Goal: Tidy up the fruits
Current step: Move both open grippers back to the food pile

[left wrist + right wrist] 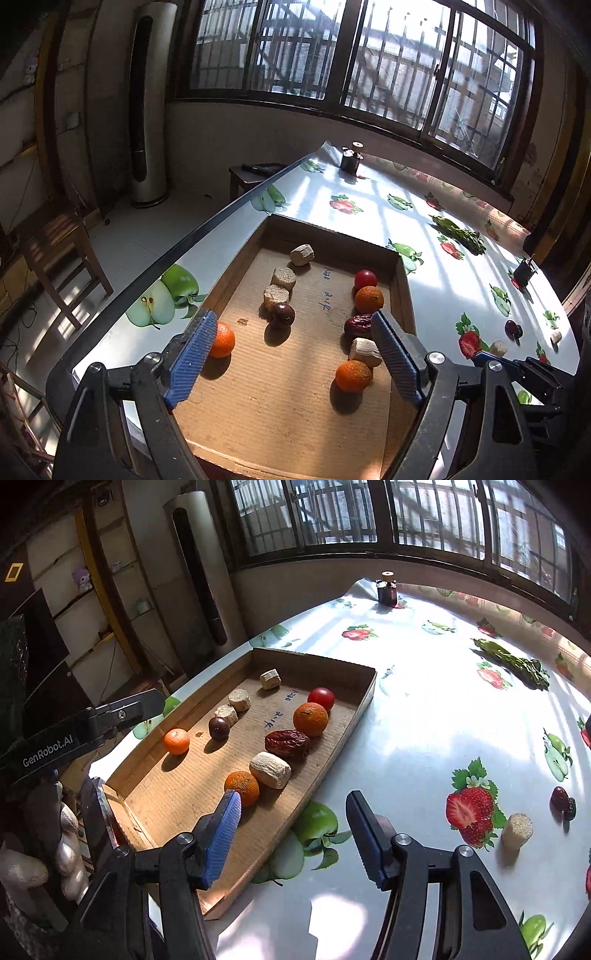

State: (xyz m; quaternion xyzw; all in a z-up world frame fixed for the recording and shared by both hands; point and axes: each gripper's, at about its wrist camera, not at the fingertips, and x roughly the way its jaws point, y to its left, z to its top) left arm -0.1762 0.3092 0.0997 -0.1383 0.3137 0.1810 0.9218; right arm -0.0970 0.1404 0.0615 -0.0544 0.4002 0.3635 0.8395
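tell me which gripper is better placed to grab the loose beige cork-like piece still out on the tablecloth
Right. The right gripper hangs open over the tray's right edge and the tablecloth, with the beige piece just off to its right. The left gripper, also open, hangs over the tray's inside, farther away.

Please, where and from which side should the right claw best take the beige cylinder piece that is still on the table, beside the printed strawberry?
Probably from above, across its round side. The beige cylinder lies on its side on the table, flat end toward the camera, with nothing touching it. The dark fruit sits apart behind it. The right claw stands open and empty.
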